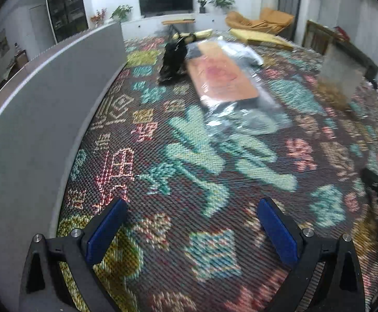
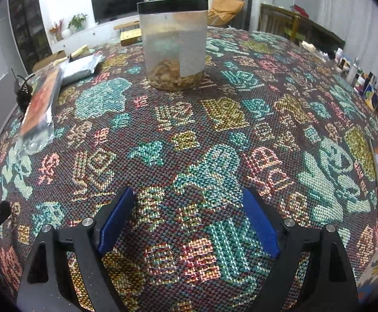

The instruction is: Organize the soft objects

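Note:
A flat soft package in clear plastic with an orange-pink front [image 1: 222, 75] lies on the patterned cloth, well ahead of my left gripper [image 1: 191, 223], which is open and empty. The package also shows at the left edge of the right wrist view [image 2: 42, 101]. A silvery-grey plastic packet [image 1: 243, 52] lies just behind it, and shows in the right wrist view [image 2: 81, 67]. A clear tub with a black lid [image 2: 174, 44] holds brownish stuff at its bottom; it stands far ahead of my right gripper [image 2: 189, 218], which is open and empty.
A grey panel [image 1: 45, 109] runs along the left edge of the cloth. A black object [image 1: 172, 62] lies left of the package. Small bottles and boxes [image 2: 358, 75] line the right edge. Yellow cushions [image 1: 261, 36] lie at the back.

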